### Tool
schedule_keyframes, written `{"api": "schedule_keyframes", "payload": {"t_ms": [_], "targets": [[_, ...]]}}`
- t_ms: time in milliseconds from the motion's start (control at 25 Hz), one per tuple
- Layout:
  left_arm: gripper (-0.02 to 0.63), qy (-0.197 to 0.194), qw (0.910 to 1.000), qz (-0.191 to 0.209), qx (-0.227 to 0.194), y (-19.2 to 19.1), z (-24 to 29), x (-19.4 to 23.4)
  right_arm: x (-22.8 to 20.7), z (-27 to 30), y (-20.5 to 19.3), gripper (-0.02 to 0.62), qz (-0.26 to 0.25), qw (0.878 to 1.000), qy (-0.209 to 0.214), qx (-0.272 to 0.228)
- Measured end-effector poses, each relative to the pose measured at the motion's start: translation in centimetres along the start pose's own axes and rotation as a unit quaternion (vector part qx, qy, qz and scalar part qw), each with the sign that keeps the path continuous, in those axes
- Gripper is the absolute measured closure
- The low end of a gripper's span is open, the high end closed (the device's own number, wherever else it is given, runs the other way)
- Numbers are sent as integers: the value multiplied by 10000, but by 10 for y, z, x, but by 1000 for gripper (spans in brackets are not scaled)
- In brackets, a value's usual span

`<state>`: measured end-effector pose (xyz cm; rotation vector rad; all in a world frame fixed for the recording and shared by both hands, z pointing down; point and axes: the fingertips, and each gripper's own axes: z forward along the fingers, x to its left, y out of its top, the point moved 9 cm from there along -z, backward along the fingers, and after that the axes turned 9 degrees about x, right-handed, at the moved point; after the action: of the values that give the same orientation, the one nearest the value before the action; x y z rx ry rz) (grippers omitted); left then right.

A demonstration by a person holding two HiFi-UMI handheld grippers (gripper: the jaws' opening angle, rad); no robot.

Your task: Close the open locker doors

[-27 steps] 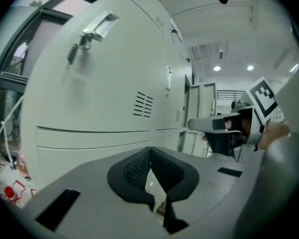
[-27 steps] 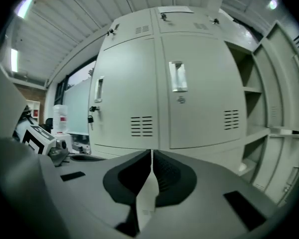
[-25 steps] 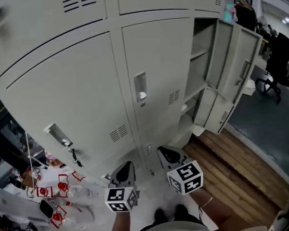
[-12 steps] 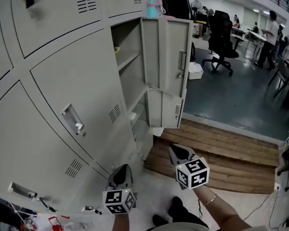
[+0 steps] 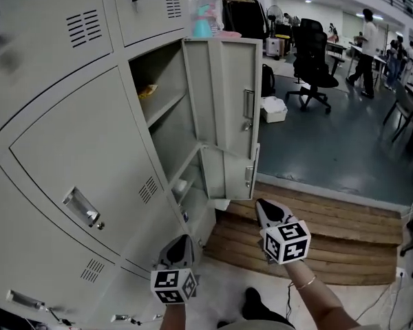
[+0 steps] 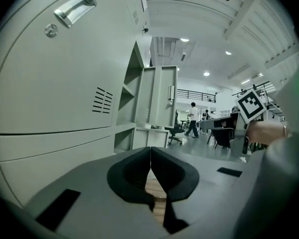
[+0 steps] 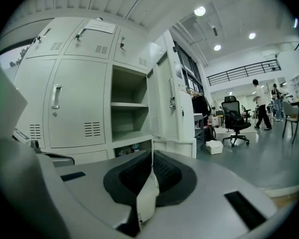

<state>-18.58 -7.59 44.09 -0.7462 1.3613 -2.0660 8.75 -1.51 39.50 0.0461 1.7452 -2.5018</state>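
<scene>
In the head view I am facing the lockers (image 5: 89,136). The upper door (image 5: 224,95) and lower door (image 5: 228,174) of the end column are both hanging wide open, well ahead of the left claw (image 5: 182,240) and the right claw (image 5: 266,205). In the left gripper view, the left claw's jaws are pressing together on nothing. In the right gripper view, the right claw is likewise closed and empty, aiming at the open shelves (image 7: 129,103). I am judging this to be the approach. Next I need to get behind one door's outer face and push it shut.
</scene>
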Motion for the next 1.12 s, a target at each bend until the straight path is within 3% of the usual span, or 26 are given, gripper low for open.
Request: {"api": "schedule_keyframes", "payload": {"t_ms": [400,800,1120], "targets": [[586,240,9997,31,-46,33,67,-12,-83,69,51,537,-129,9997,39,-182],[586,511,9986,-37,-120,49,111,-13,-118,141,76,445,-229,9986,468,19],[586,713,9973,-90,-147,51,118,-17,-125,161,77,476,-355,9940,1011,214]]}}
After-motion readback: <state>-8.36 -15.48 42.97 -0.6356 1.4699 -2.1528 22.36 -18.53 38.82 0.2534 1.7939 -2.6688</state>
